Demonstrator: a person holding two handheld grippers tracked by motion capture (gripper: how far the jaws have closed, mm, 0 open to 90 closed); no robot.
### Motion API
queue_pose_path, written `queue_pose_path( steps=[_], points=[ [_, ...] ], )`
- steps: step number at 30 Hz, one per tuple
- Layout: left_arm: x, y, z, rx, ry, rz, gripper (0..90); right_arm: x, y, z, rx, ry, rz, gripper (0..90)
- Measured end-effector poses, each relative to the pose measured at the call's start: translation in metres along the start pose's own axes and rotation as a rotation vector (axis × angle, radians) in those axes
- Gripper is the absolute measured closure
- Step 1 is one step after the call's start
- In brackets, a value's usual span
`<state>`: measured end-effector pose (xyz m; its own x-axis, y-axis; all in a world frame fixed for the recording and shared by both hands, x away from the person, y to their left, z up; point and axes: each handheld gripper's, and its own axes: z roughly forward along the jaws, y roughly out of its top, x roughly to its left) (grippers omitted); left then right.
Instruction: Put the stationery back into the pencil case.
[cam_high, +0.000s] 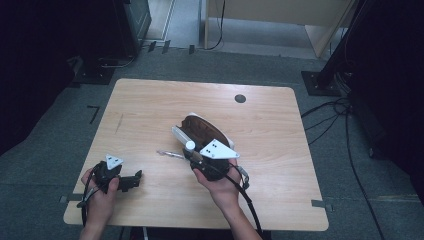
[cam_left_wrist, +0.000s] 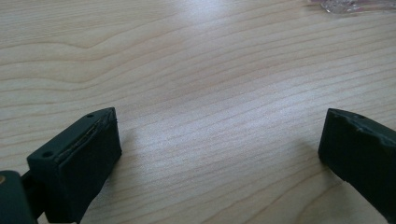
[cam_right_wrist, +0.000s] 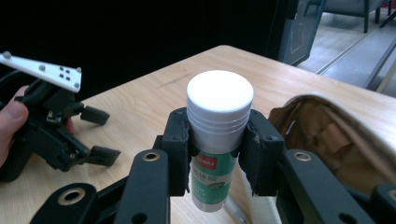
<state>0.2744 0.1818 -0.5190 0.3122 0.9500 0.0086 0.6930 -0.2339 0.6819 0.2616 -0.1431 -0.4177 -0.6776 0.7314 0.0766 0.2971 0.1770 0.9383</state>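
Right gripper view shows us pinching the glue stick (cam_right_wrist: 218, 140) upright between the right gripper (cam_right_wrist: 218, 154) jaws beside the open brown pouch (cam_right_wrist: 336, 135), so next we likely lower it in, while the left gripper (cam_left_wrist: 219, 154) rests spread, empty.

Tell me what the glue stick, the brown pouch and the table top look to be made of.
Glue stick: smooth plastic, matte white ribbed cap, glossy green printed label. Brown pouch: soft fabric, probably canvas, with folds and stitched seams. Table: pale wood or wood-look laminate, visible grain, light sheen. The right tongs clamp the stick.
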Motion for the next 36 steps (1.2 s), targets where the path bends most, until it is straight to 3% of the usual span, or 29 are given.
queue_pose_path(
  steps=[12,22,28,36],
  points=[
    [0.000,0.000,0.000,0.002,0.001,0.003,0.0,-0.016,0.021,-0.016,-0.051,-0.039,-0.001,65.1],
    [0.000,0.000,0.000,0.002,0.001,0.003,0.0,-0.038,0.033,-0.030,-0.080,-0.109,-0.001,65.2],
    [0.000,0.000,0.000,0.001,0.000,0.001,0.0,-0.053,0.029,-0.031,-0.044,-0.152,-0.008,65.2],
    [0.000,0.000,0.000,0.000,0.001,0.004,0.0,-0.070,0.002,-0.018,0.044,-0.178,0.016,65.1]
  ],
)
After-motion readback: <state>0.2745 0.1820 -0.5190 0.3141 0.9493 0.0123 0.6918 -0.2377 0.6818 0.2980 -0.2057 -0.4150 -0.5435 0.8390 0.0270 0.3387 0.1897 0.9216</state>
